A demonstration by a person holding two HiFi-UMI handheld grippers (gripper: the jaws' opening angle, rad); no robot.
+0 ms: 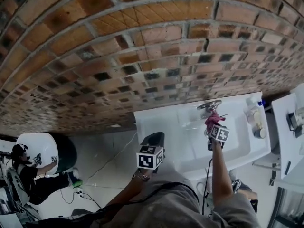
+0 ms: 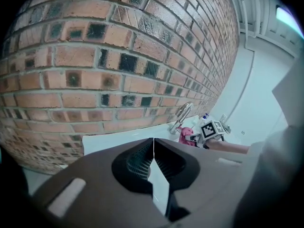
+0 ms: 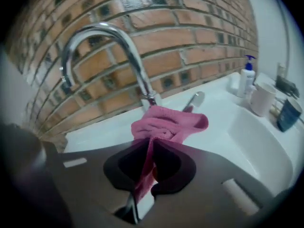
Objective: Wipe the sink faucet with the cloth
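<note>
A chrome gooseneck faucet (image 3: 114, 46) rises from the back of the white sink (image 3: 256, 141) against the brick wall. My right gripper (image 3: 151, 144) is shut on a pink cloth (image 3: 164, 125), whose bunched end rests against the faucet's base. The head view shows the same cloth (image 1: 212, 119) just below the faucet (image 1: 209, 106), with the right gripper (image 1: 214, 127) behind it. My left gripper (image 2: 153, 146) is shut and holds nothing; it hangs off the sink's left end (image 1: 154, 139). From the left gripper view the faucet (image 2: 183, 114) and cloth (image 2: 186, 135) lie far ahead.
A white pump bottle (image 3: 245, 76), a white cup (image 3: 262, 99) and a dark blue cup (image 3: 288, 113) stand on the sink's right ledge. The faucet lever (image 3: 194, 100) lies beside the cloth. A brick wall (image 1: 142, 46) backs the sink. A round mirror (image 1: 40, 151) leans at the left.
</note>
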